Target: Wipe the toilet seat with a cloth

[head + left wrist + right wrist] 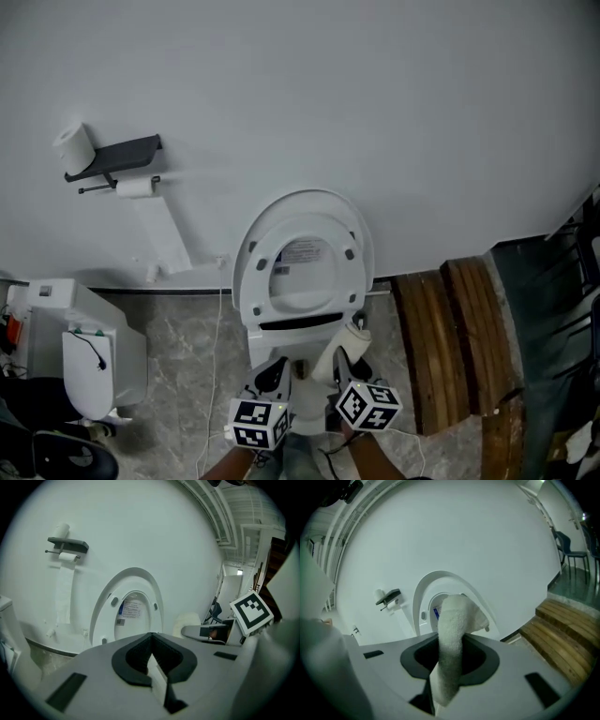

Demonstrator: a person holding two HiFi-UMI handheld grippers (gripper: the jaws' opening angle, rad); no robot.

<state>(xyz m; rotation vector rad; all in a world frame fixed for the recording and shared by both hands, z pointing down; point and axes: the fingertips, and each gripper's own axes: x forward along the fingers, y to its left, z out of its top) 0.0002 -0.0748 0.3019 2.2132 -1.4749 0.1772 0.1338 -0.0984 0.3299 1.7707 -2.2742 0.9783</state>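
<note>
White wall backs a toilet whose toilet seat stands raised, leaning upright with the lid behind it, bumpers facing out. Both claws hover low in front of the bowl, just beside each other. The left gripper has its jaws pressed together on nothing. The right gripper is clamped on a folded white cloth, which sticks out forward and droops at its tip, close to the seat but not yet touching it. The likeliest trouble is a downward drag pulling the upright seat forward so it drops, or the cloth working loose from its narrow pinch under pressure. The empty claw could steady the rim. To the right, wooden steps sit near the bowl and limit sideways swing. To the left, bare stone floor gives more room, with a white bin well apart.
</note>
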